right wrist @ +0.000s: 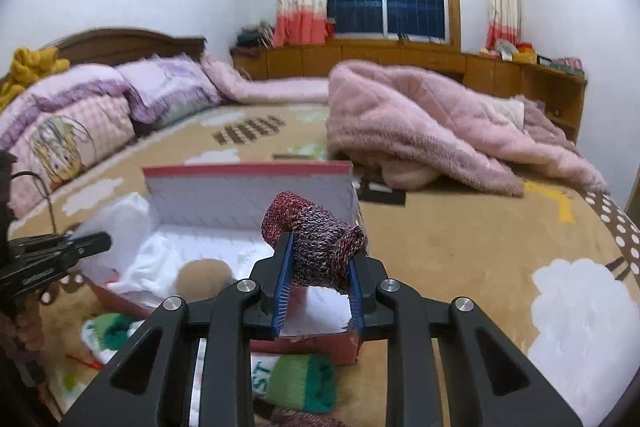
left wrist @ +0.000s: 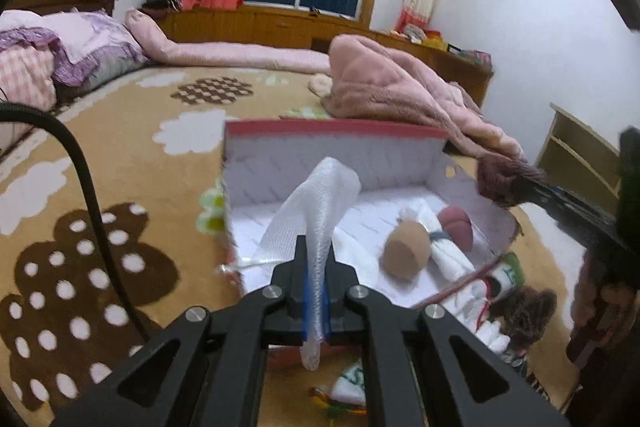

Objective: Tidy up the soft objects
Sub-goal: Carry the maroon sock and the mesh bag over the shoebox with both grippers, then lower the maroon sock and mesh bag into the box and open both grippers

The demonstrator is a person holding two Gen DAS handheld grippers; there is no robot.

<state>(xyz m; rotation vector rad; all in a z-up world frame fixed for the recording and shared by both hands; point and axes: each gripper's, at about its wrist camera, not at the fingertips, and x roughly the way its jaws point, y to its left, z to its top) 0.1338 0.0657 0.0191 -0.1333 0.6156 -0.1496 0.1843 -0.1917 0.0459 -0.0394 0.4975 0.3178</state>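
Both tongs are loaded right now. The left tongs (left wrist: 316,269) are clamped on a strip of white mesh (left wrist: 320,203), which sticks up past the tips and flops forward over the box (left wrist: 332,147). The right tongs (right wrist: 320,267) are squeezed around a rolled-up maroon knit sock (right wrist: 316,247), held above the box's near right corner. In the left view you can see that same sock hanging over the box's right wall, out to the right of the left tongs.

The box sits open on the bed (left wrist: 120,155), straight ahead of both tongs, with its lid standing up at the far side. Already inside, just ahead and right of the left tongs: a tan ball-shaped thing (left wrist: 408,253), a white roll (left wrist: 444,247) and a pinkish piece (left wrist: 456,227). More soft stuff is still outside, below the tongs on the near side: a green and white knit piece (right wrist: 296,383) and something brown and fuzzy (left wrist: 524,311).

What I'd worry about:
- The sock is right over the edge. Let go there and it could land on the wall and tumble out onto the bed.
- The mesh is light and floppy, and a tail hangs below the tips. It could snag on the tongs when they open, or drape over the front wall rather than dropping in.
- Both tongs are heading for the same small box, so they could bump each other or shove the cardboard sideways on the soft bedding.
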